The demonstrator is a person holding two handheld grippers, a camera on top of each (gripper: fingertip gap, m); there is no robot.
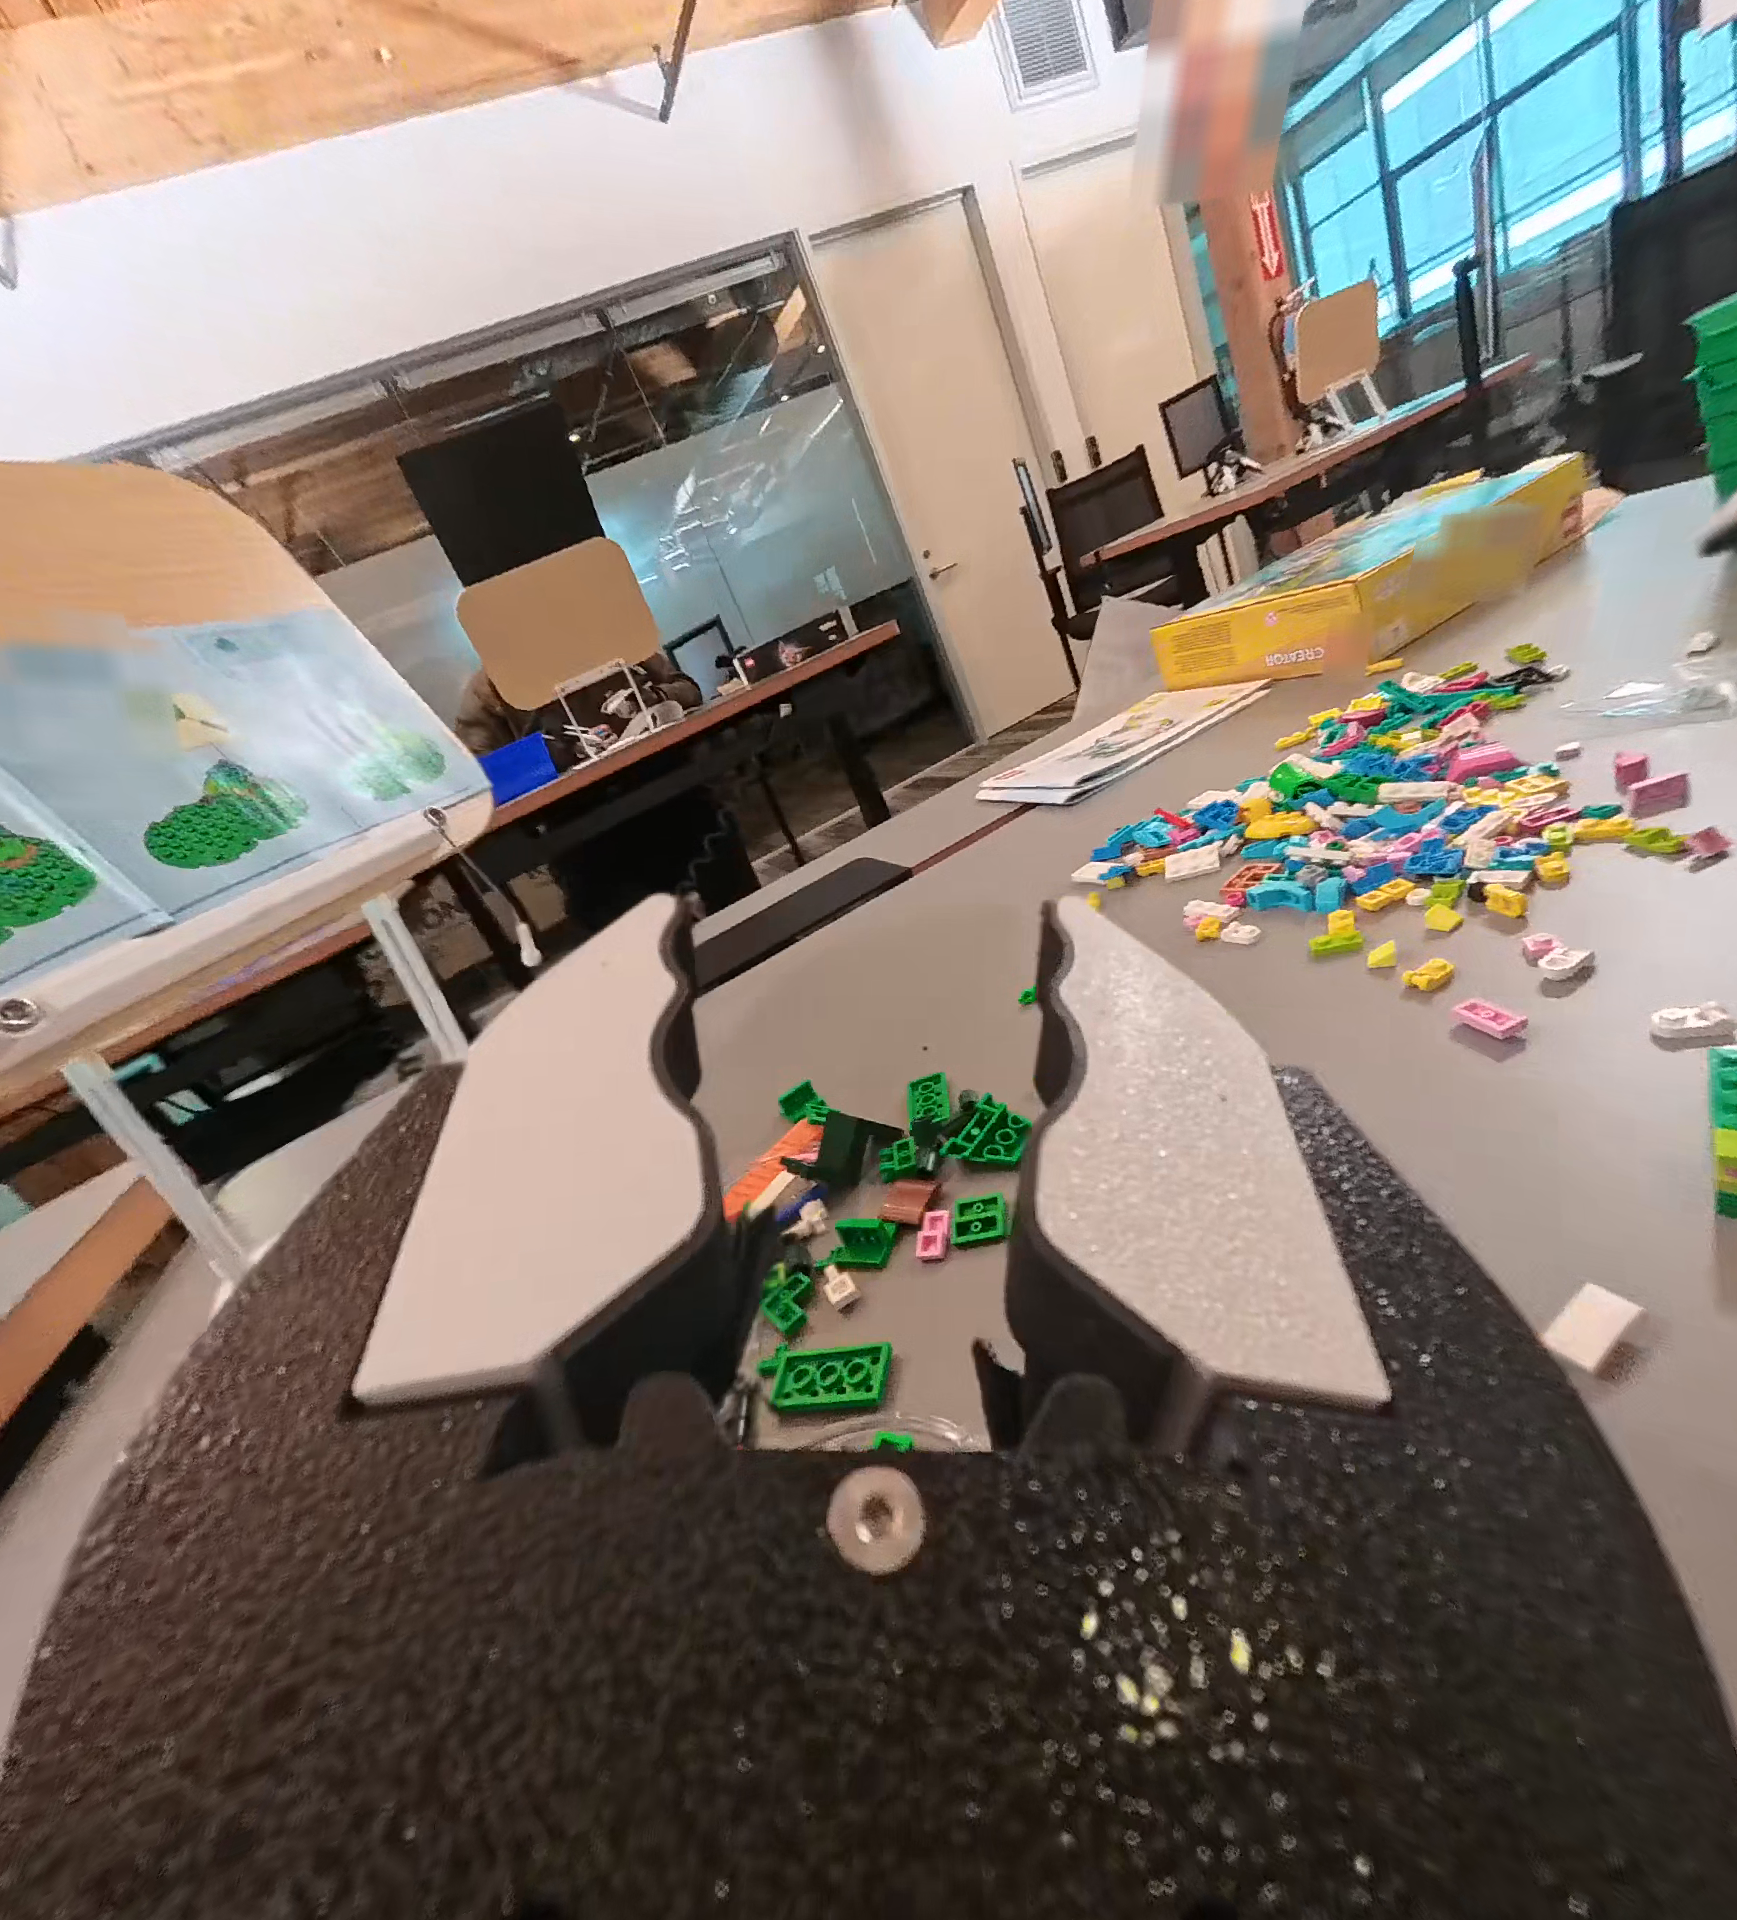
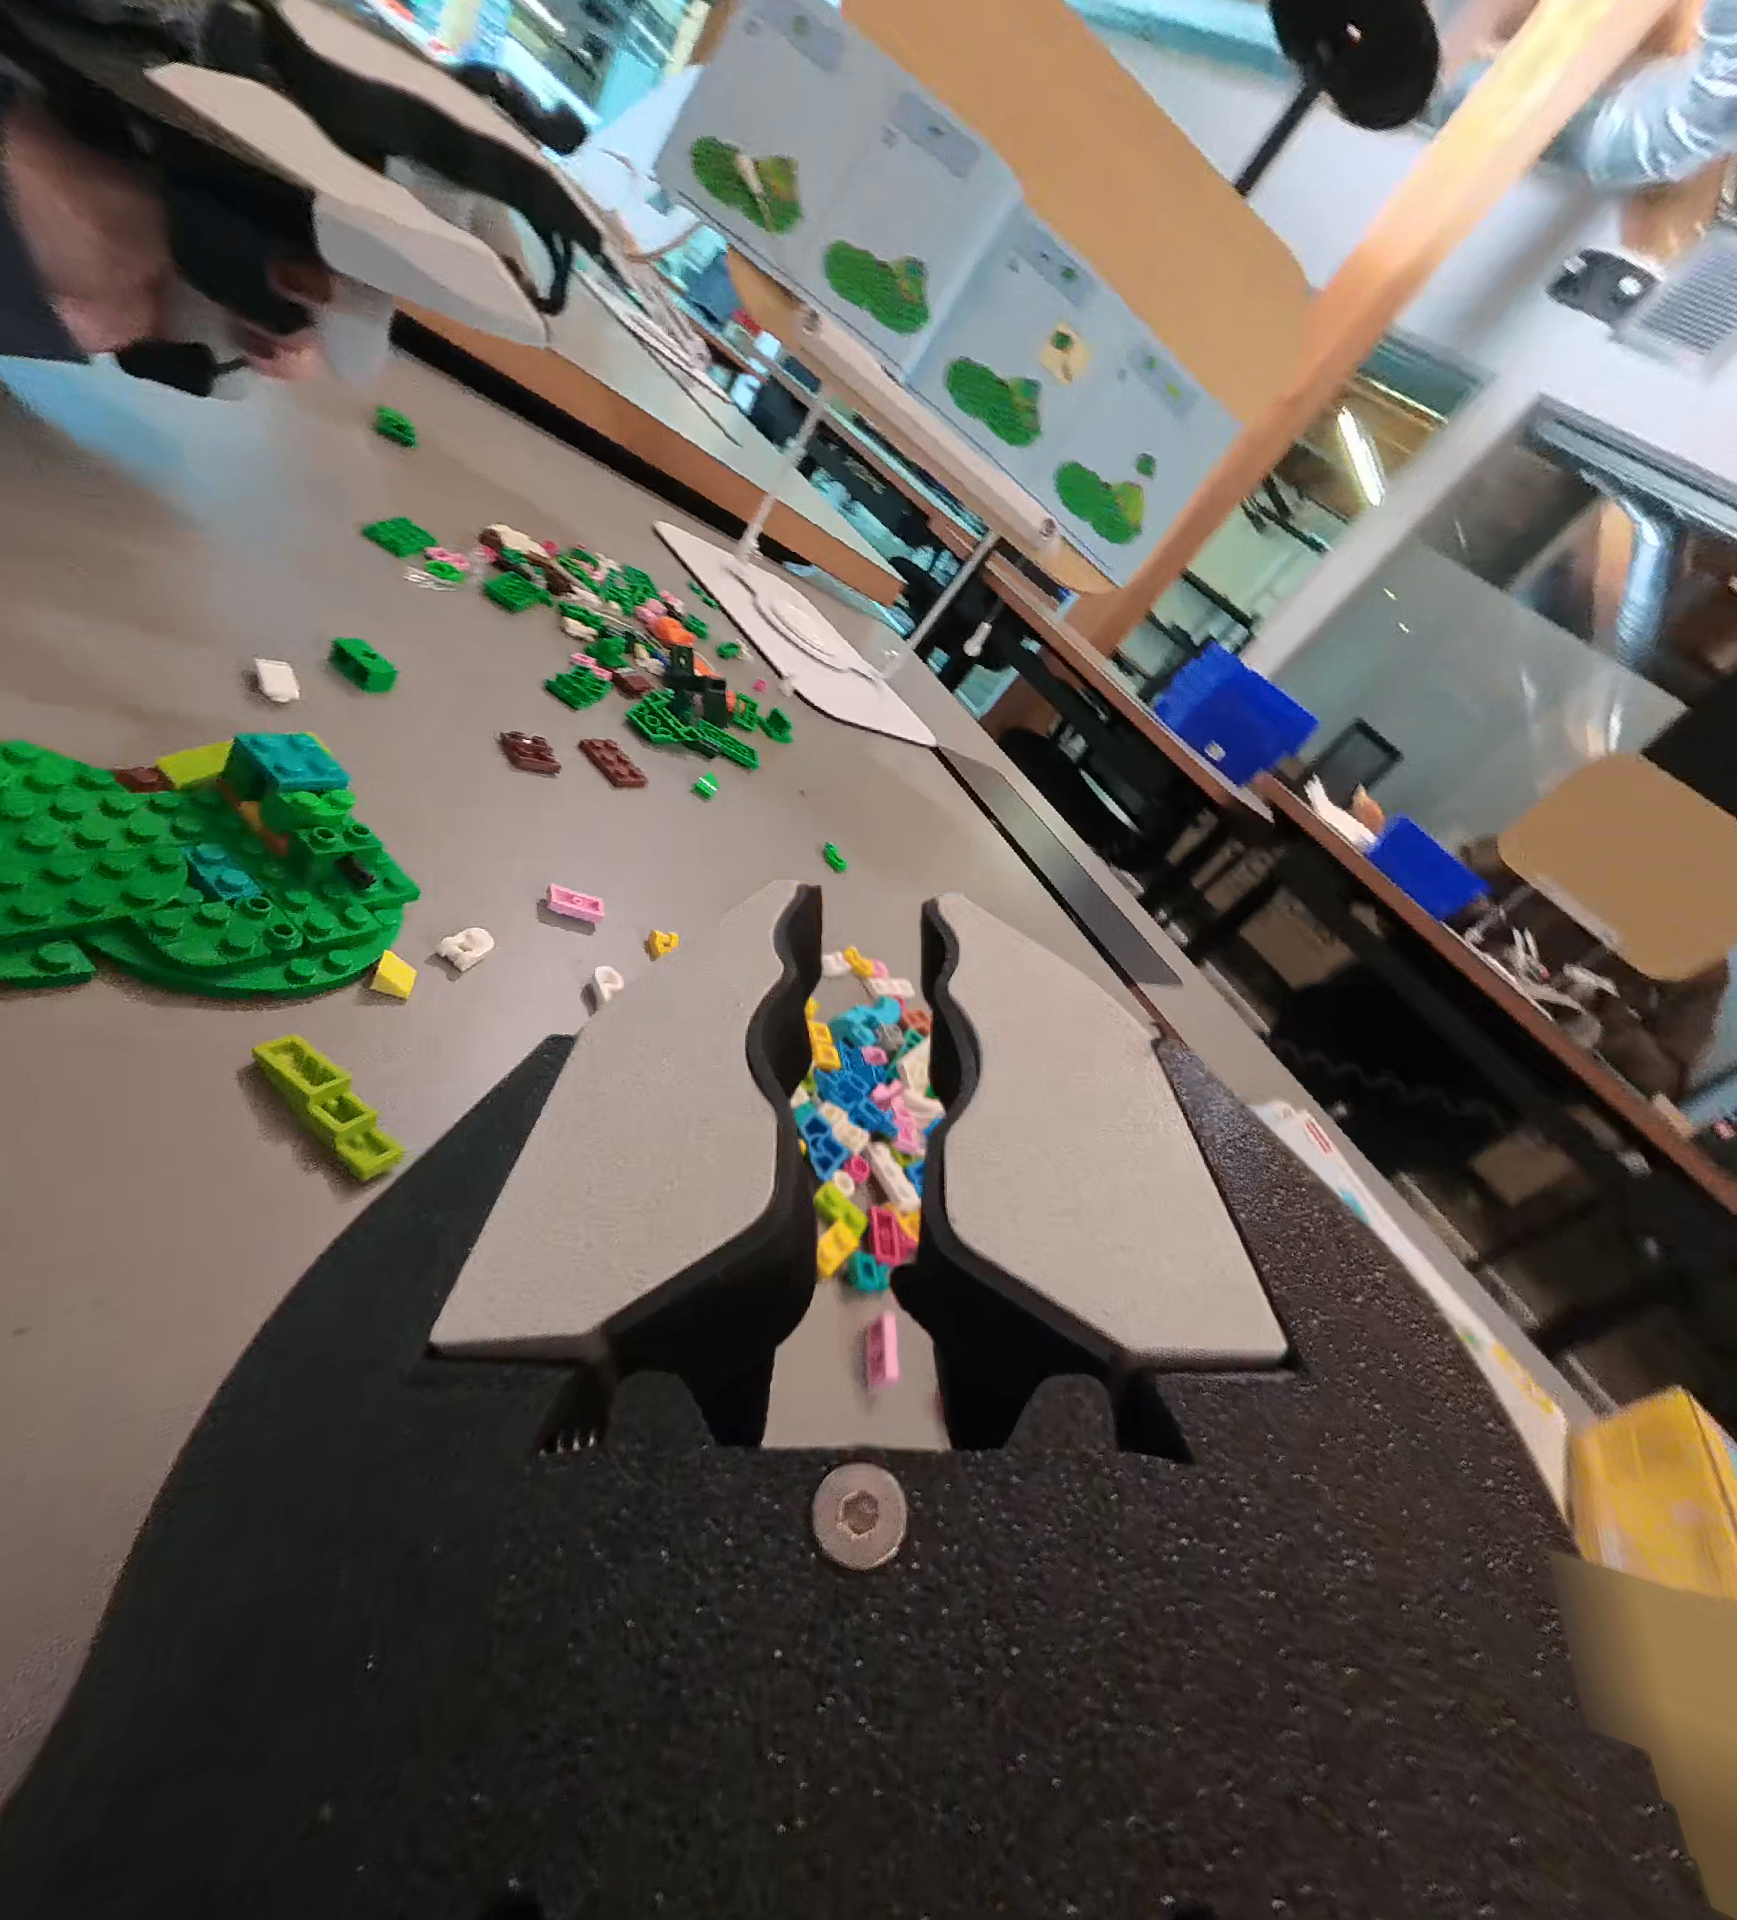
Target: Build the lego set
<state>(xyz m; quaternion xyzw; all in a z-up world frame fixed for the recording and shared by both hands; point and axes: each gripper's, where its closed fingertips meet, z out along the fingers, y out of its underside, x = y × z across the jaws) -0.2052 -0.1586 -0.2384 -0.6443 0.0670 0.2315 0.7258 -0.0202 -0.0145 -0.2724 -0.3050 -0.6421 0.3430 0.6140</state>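
Green studded lego base (image 2: 64,873), teal block atop

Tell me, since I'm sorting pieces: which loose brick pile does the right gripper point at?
The pastel pile of blue, pink, yellow and white bricks, seen between the right gripper fingers; the mostly green pile lies farther off, leftward.

Grey table (image 2: 64,1195), matte top.

Right wrist view:
- green baseplate build (image 2: 116,883), 9 o'clock, flat on the surface
- lime stepped piece (image 2: 329,1107), 8 o'clock, near the build
- mostly green loose pile (image 2: 635,665), 11 o'clock
- two brown plates (image 2: 573,756), just beside that pile
- white stand base (image 2: 802,634), 12 o'clock

Left wrist view:
- pastel brick pile (image 1: 1404,821), 2 o'clock
- instruction booklet (image 1: 1124,743), 1 o'clock
- yellow box (image 1: 1363,592), beyond the booklet
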